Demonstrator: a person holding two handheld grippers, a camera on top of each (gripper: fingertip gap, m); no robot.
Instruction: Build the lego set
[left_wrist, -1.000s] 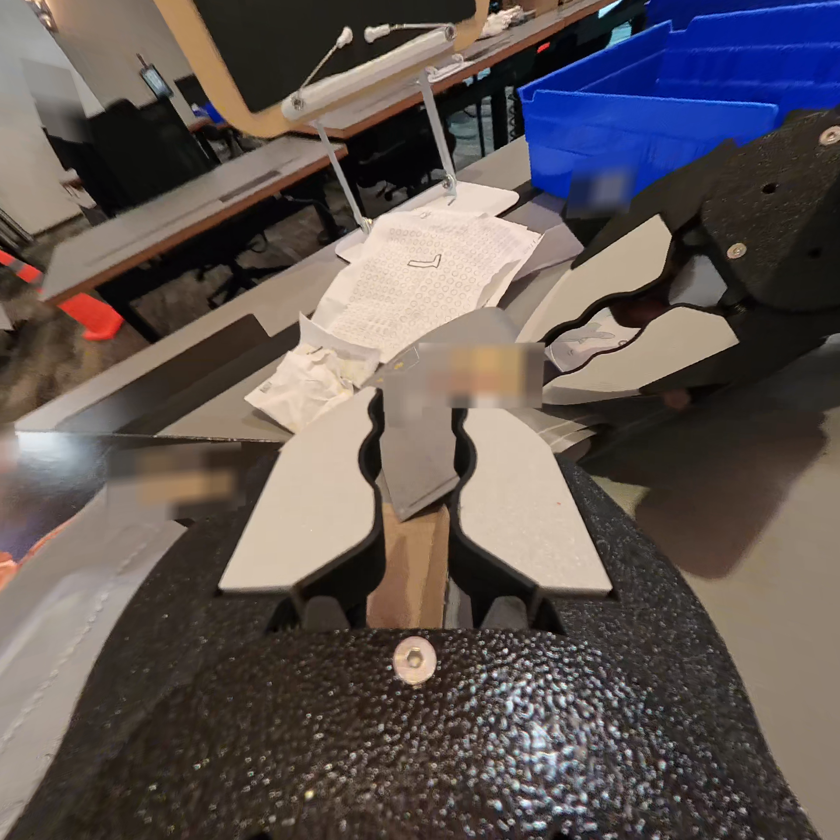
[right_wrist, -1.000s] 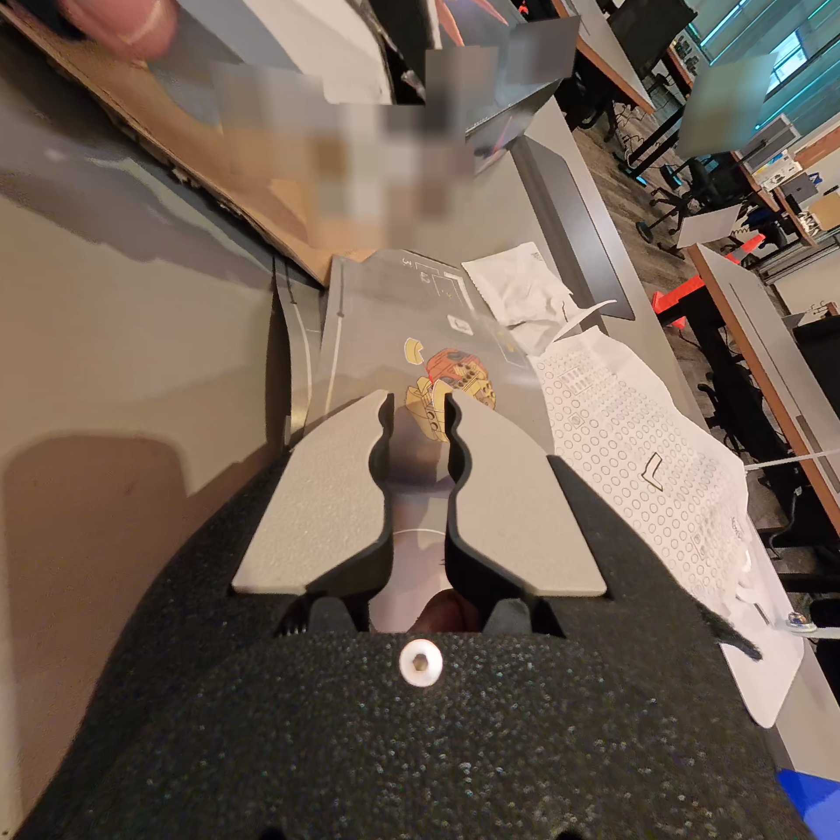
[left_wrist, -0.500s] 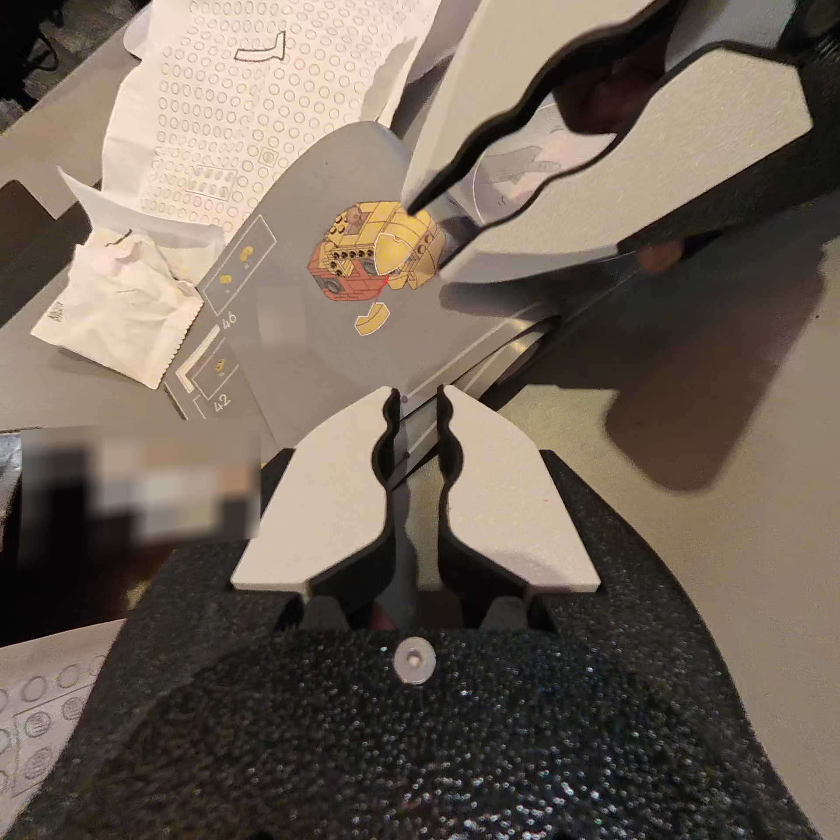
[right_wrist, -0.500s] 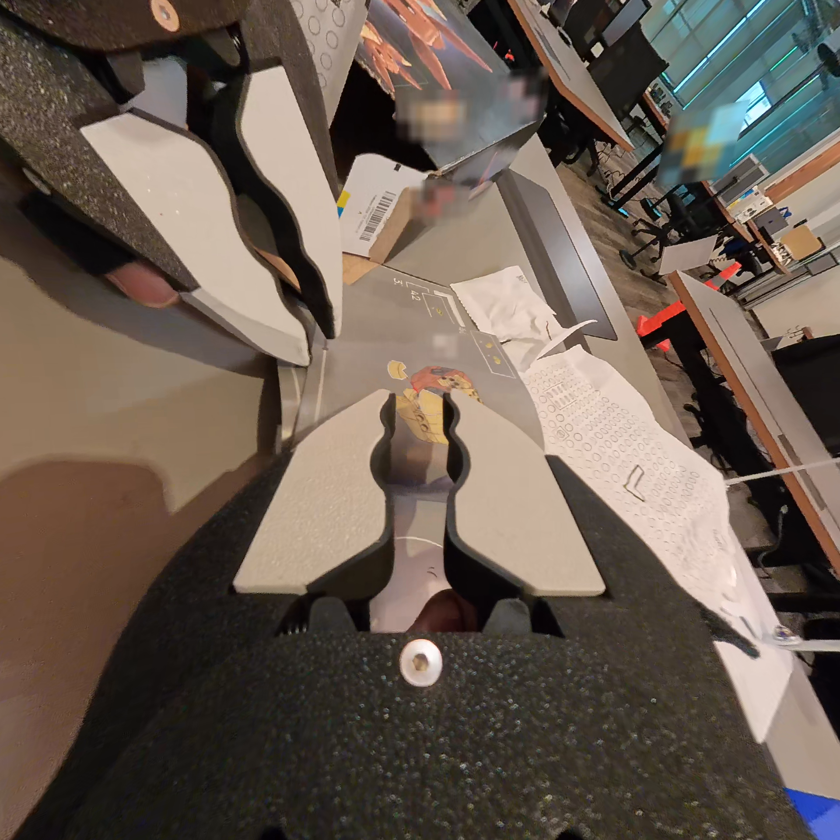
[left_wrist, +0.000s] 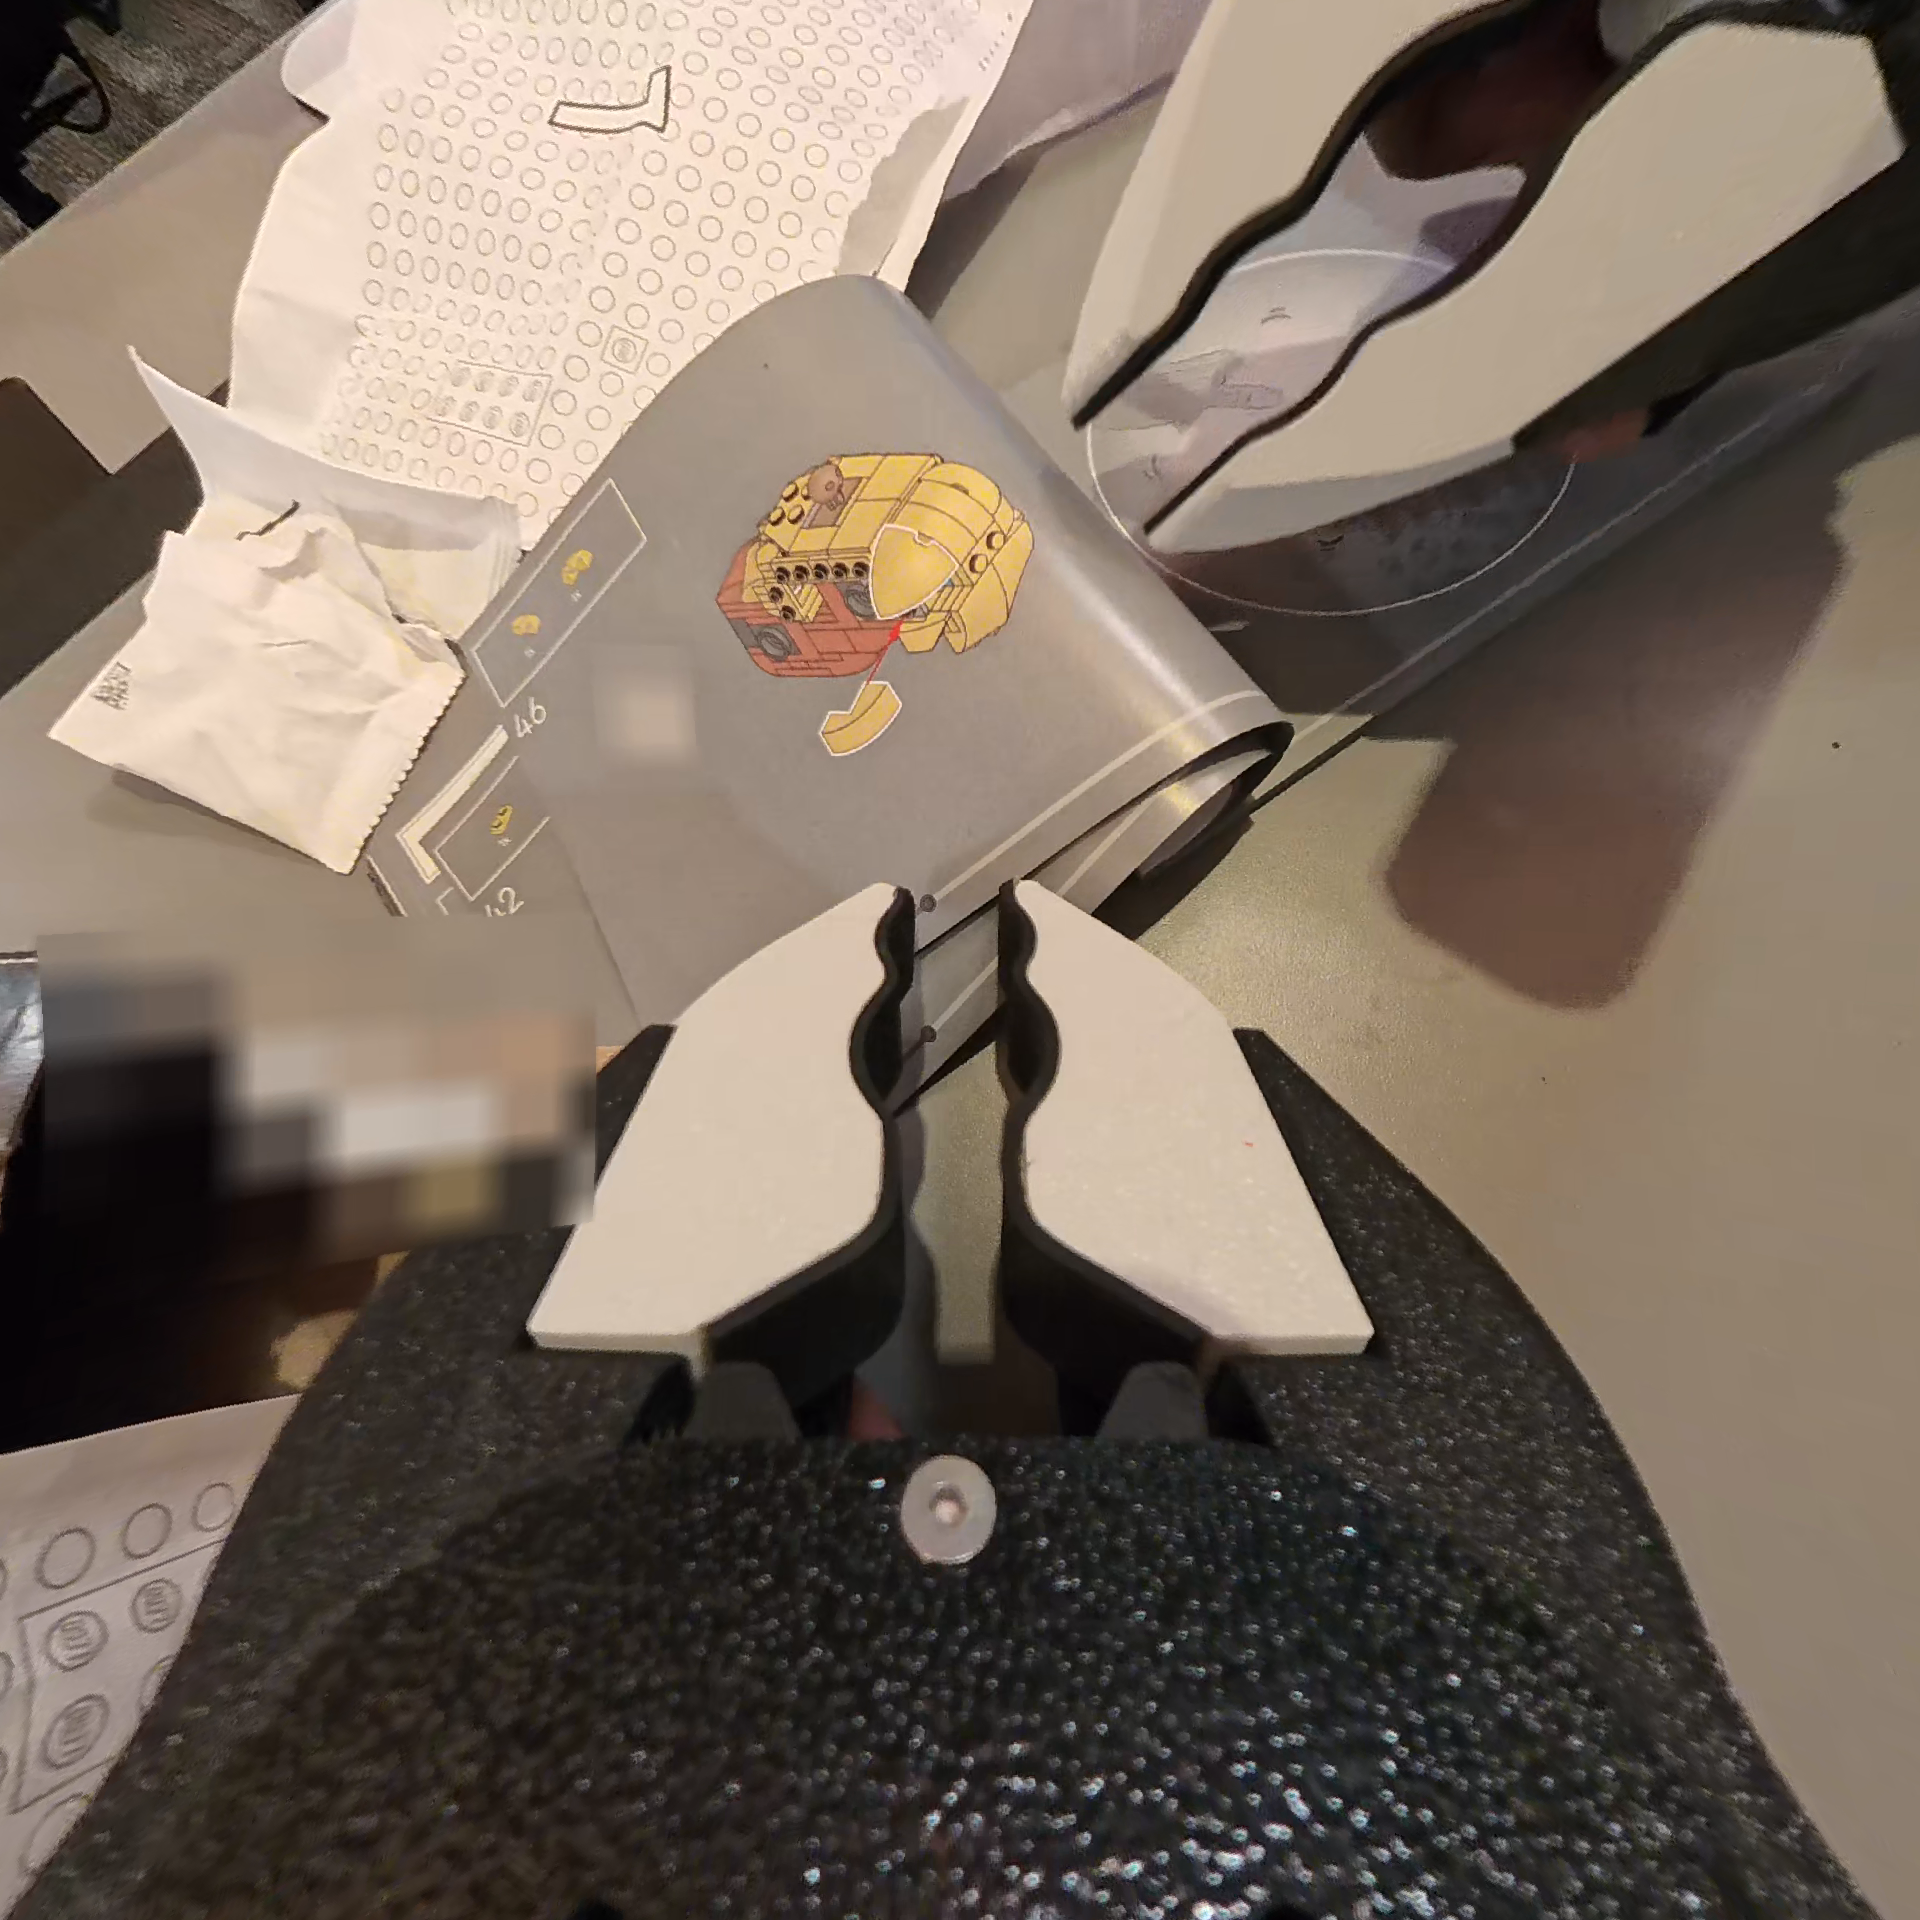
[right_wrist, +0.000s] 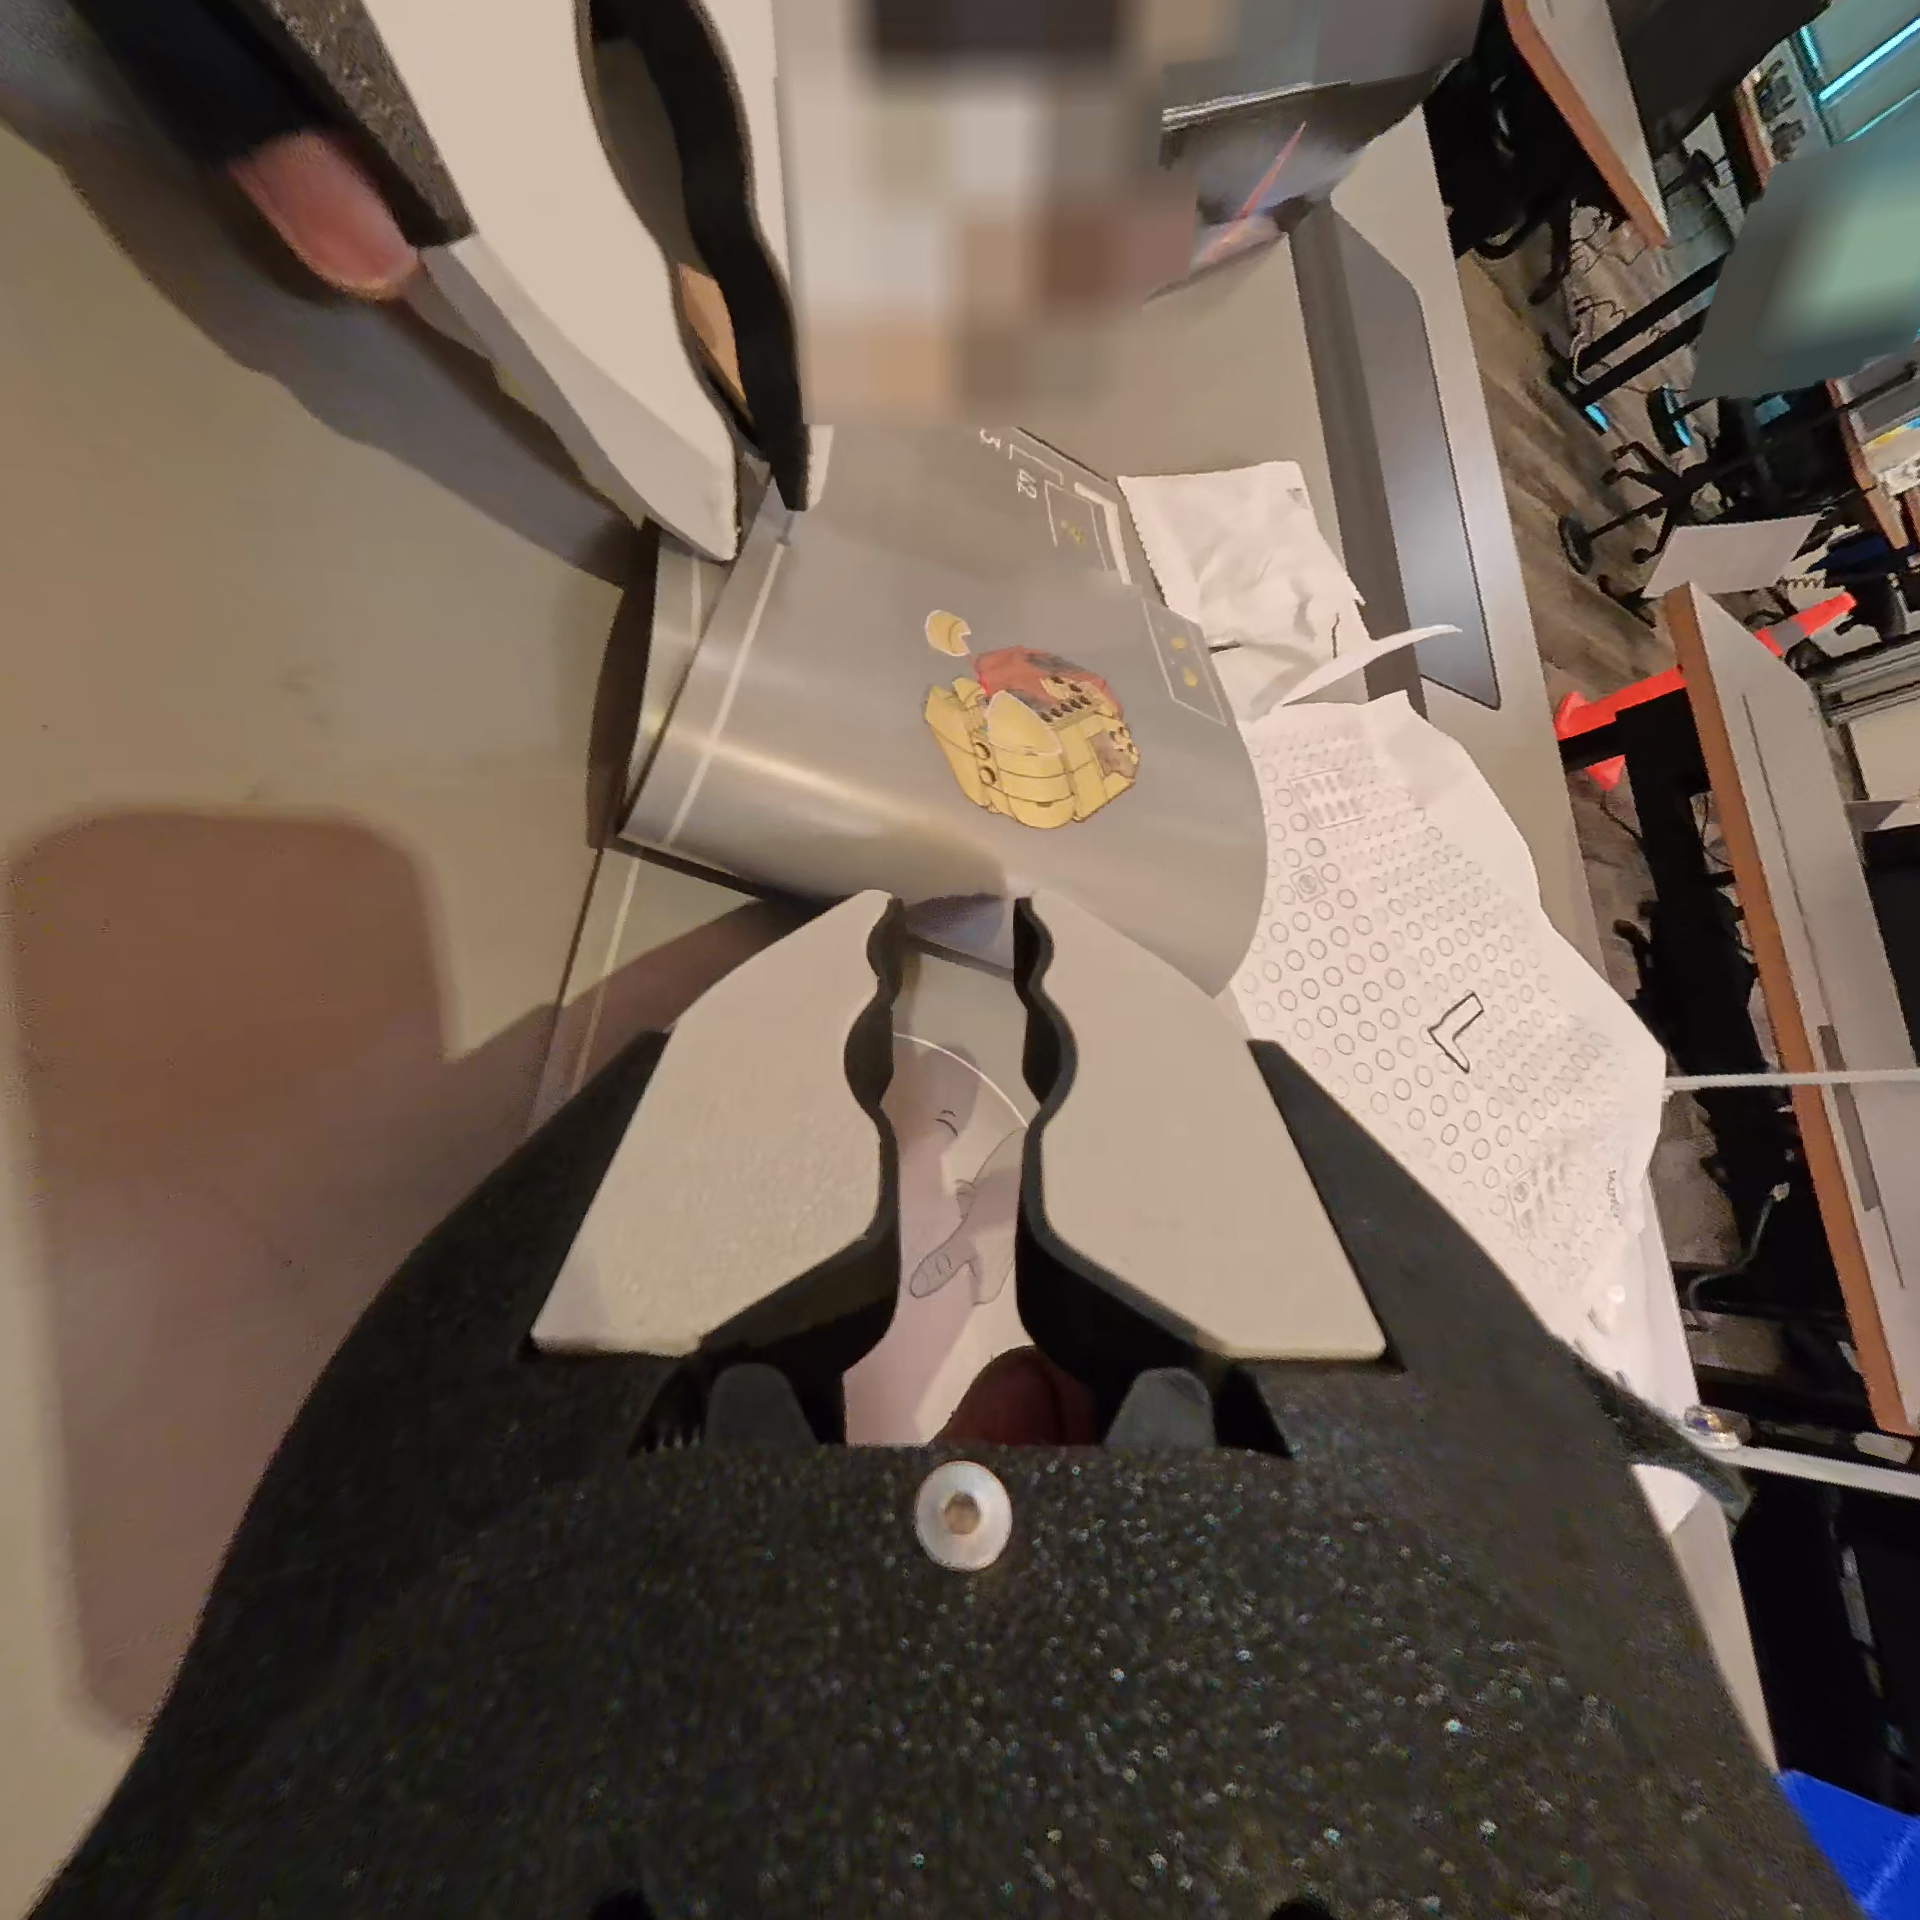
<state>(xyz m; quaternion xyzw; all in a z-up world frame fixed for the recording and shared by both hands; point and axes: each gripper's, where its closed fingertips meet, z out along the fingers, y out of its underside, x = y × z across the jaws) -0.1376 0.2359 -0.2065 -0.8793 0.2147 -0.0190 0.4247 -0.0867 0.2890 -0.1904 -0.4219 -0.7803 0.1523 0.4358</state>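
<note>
Grey instruction booklet (left_wrist: 831, 790) with a yellow-and-red brick model printed on it lies on the grey table (left_wrist: 1558, 1143), its top page curled up in a loop. The left gripper (left_wrist: 951, 914) sits at the booklet's near edge with its jaws slightly apart. The right gripper (right_wrist: 951, 914) is over the far side, jaws also parted, clamping nothing. Torn white paper bags (left_wrist: 520, 208) lie just beside it.

**An open-plan office turned workroom**

I'm at a long grey desk (right_wrist: 260, 582) in a shared office. Beyond it run more rows of wood-edged desks (right_wrist: 1756, 914) on black legs, with black swivel chairs (right_wrist: 1662, 488) on dark carpet. An orange cone (right_wrist: 1605, 717) stands in the aisle, and glass partitions (right_wrist: 1860, 73) glow teal at the far end. A blue plastic bin (right_wrist: 1849, 1860) sits at my desk's edge.
</note>
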